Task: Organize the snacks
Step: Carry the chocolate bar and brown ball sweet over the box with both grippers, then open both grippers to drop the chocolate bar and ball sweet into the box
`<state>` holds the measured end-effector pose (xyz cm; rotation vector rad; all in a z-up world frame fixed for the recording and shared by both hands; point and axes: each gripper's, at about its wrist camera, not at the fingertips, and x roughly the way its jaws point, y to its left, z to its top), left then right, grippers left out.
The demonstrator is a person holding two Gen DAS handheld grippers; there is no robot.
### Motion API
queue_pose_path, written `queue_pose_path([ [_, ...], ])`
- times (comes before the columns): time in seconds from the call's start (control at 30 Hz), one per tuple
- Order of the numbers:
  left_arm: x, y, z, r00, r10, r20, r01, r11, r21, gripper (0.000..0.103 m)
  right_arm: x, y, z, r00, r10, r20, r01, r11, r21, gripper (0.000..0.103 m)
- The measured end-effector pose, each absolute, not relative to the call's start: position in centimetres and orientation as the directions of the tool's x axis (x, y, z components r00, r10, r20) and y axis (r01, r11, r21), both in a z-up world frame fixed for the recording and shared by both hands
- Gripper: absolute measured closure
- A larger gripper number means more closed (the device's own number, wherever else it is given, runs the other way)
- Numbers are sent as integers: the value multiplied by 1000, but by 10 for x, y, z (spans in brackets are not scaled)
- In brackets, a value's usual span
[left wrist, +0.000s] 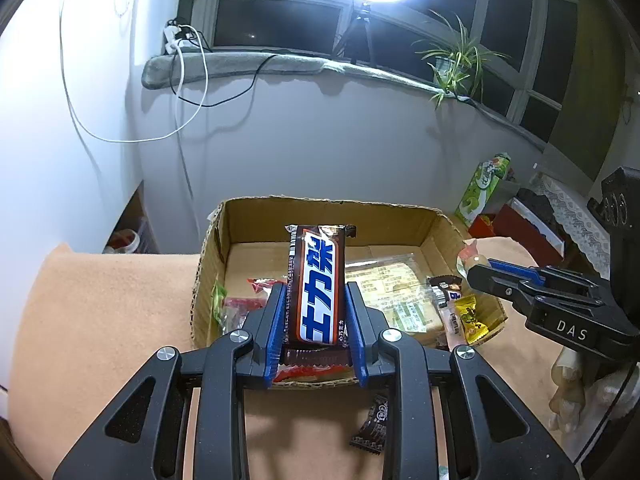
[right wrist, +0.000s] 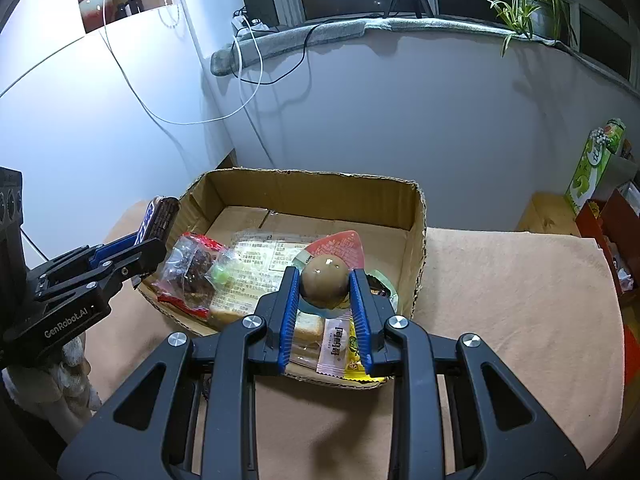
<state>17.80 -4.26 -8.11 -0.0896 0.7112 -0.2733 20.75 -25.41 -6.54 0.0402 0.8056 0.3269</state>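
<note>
My left gripper (left wrist: 316,292) is shut on a brown chocolate bar (left wrist: 316,284) with blue-and-white lettering, held above the near edge of the cardboard box (left wrist: 320,210). My right gripper (right wrist: 326,276) is shut on a packaged brown egg (right wrist: 325,280) with a red-topped wrapper, held over the box's (right wrist: 312,186) right front part. The box holds a clear packet of crackers (right wrist: 252,264), a red-edged packet (right wrist: 192,272), a yellow candy (left wrist: 472,316) and a pink stick (right wrist: 332,344). The left gripper with its bar also shows in the right wrist view (right wrist: 154,236), the right gripper in the left wrist view (left wrist: 480,270).
The box sits on a peach-coloured cloth (right wrist: 520,300). A dark wrapped candy (left wrist: 372,428) lies on the cloth in front of the box. A green carton (left wrist: 484,188) and red boxes (left wrist: 520,224) stand at the right. Grey wall and windowsill with a plant (right wrist: 528,4) lie behind.
</note>
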Motion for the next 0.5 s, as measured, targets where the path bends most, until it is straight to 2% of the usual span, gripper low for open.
queue_pose_path([
  [0.2, 179, -41, -80, 724, -266, -636, 200, 964, -176, 75, 208, -255, -65, 651, 298, -698, -272, 950, 152, 75],
  [0.23, 179, -41, -79, 726, -265, -634, 198, 964, -176, 72, 207, -255, -65, 652, 295, -698, -271, 951, 149, 68],
  [0.27, 179, -41, -78, 728, -262, -633, 196, 965, -174, 63, 206, -255, -64, 655, 294, -696, -271, 951, 147, 62],
  [0.3, 179, -41, -78, 730, -259, -632, 193, 966, -173, 59, 205, -255, -63, 661, 294, -691, -272, 951, 145, 49],
  [0.33, 178, -40, -76, 734, -257, -628, 191, 966, -172, 58, 203, -255, -62, 667, 293, -685, -274, 952, 141, 45],
  [0.5, 176, -39, -75, 736, -258, -626, 192, 966, -172, 58, 199, -253, -57, 673, 291, -680, -280, 951, 130, 45],
])
